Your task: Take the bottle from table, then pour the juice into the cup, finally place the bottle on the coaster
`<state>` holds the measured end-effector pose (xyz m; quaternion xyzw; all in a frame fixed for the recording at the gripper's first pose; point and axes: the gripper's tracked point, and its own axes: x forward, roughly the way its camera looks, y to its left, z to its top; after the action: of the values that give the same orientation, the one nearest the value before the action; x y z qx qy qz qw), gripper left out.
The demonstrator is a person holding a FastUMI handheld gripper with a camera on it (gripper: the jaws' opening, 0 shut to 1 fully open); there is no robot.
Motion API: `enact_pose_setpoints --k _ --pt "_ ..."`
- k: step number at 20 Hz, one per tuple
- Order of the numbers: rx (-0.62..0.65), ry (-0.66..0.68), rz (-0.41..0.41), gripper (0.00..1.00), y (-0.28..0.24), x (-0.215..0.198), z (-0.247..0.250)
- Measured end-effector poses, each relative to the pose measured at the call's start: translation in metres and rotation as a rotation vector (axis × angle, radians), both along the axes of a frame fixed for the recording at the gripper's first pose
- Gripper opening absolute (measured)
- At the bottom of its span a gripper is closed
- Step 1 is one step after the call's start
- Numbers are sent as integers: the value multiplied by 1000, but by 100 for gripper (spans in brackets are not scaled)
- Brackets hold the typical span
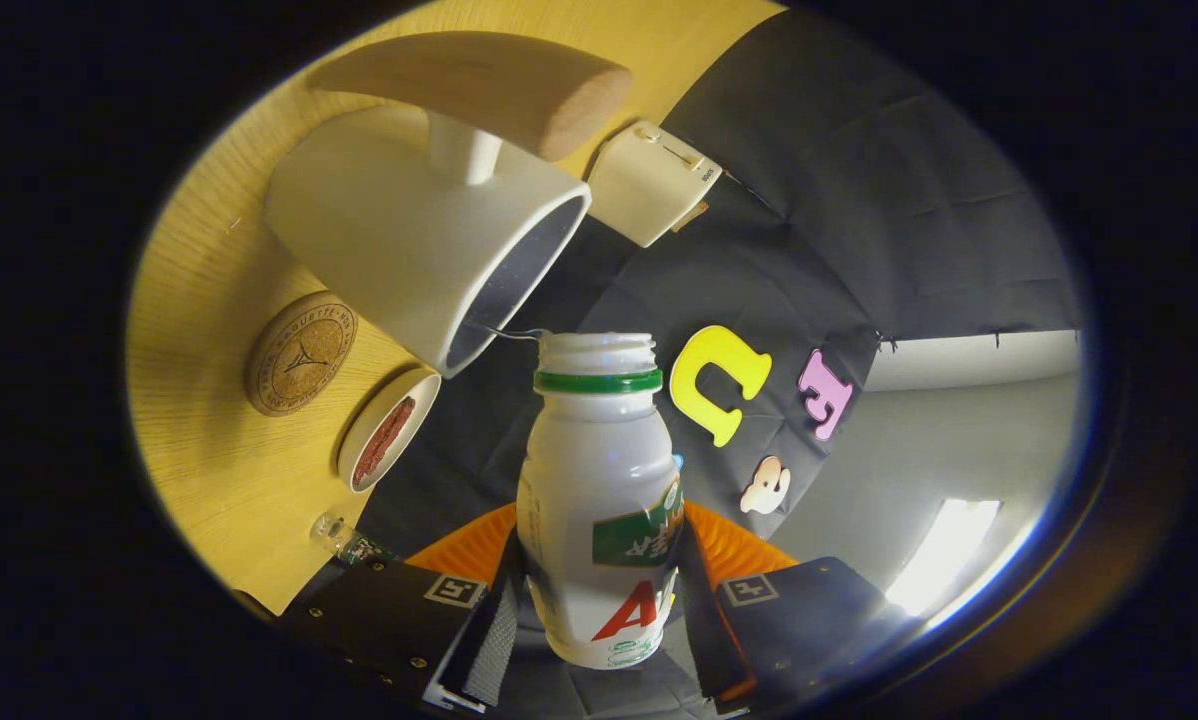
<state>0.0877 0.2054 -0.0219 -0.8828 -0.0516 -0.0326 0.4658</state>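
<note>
A white plastic bottle (599, 480) with a green neck ring and no cap sits between my fingers, and my gripper (599, 590) is shut on its body. The whole view is rolled sideways, so the bottle is tipped over. Its open mouth is close to the rim of a white cup (419, 240) standing on the wooden table (209, 420). A thin thread of liquid runs from the cup's rim toward the bottle mouth. A round cork coaster (302, 353) with a printed mark lies on the table beside the cup.
A white stand with a wide cork-edged wooden top (479, 85) rises behind the cup. A cream box-shaped device (651, 182) sits near it. A small white dish with a dark red filling (387, 428) and a small clear bottle (344, 540) lie near the table edge.
</note>
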Motion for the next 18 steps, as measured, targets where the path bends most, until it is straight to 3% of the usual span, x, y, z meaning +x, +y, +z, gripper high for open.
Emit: enact_pose_setpoints --k 14,18 --pt "-53 20 3 71 2 2 -6" --pt "85 69 -23 71 -6 6 -14"
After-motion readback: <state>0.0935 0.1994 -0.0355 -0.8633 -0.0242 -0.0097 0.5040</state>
